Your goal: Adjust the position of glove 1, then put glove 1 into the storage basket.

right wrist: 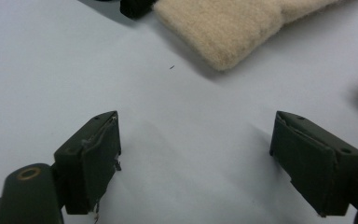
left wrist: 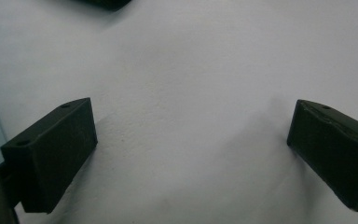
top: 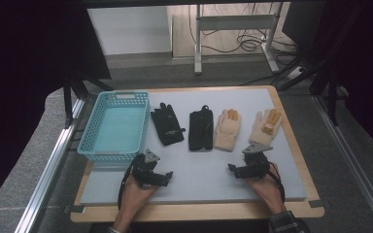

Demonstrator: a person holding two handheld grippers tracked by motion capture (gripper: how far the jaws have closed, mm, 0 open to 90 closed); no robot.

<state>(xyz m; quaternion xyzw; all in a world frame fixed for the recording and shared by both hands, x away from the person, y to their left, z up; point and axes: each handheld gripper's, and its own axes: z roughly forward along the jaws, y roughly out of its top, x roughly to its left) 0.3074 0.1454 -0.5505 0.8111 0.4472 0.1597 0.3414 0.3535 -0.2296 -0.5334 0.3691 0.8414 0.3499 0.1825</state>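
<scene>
Floor: grey carpet (top: 24,160), paler wood strip beyond.
Wall: white panel (top: 128,29).
Furniture: metal desk frame (top: 233,24), tangled cables (top: 245,43).
Sides: dark curtains (top: 24,53).

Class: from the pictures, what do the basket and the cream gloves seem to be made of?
Basket: probably moulded plastic, turquoise, with an even lattice of holes in its walls. Cream gloves: a soft, matte, fuzzy fabric, perhaps fleece or knit; the nap shows in the right gripper view.
</scene>
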